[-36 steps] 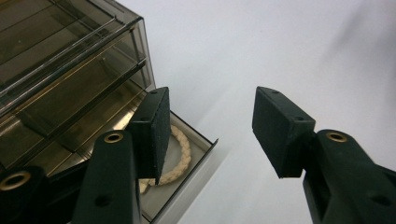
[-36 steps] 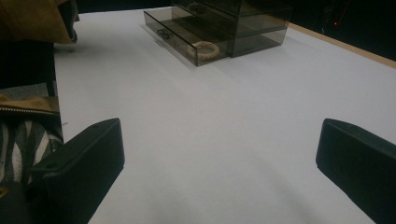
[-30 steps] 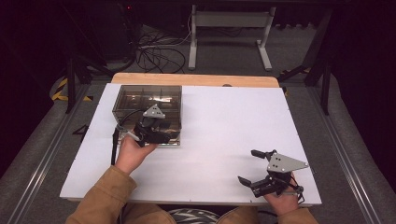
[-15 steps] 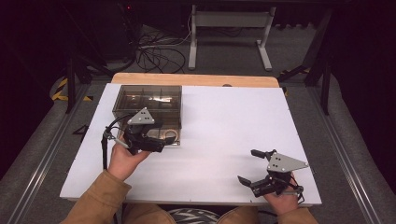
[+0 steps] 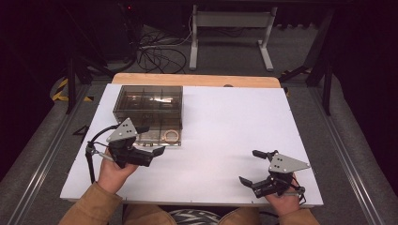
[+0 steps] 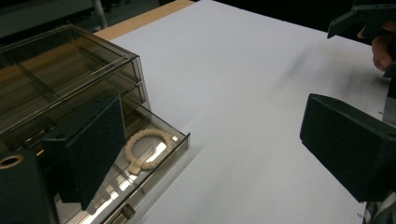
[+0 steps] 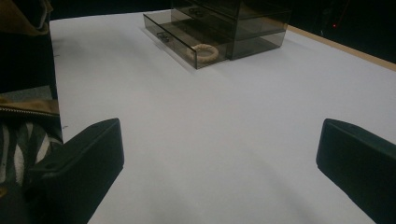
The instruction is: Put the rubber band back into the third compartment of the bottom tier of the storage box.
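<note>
Left gripper (image 5: 152,146) level – jaws (just opening) empty.

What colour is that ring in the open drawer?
Pale cream; the ring shows best in the left gripper view.

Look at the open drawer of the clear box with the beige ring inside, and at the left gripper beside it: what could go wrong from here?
1. The drawer stands pulled out with the left gripper, jaws just opened and empty, close by; a careless sweep could knock it or shift the box.
2. The beige ring lies near the drawer's front wall; a hard push shut might jolt it.
</note>
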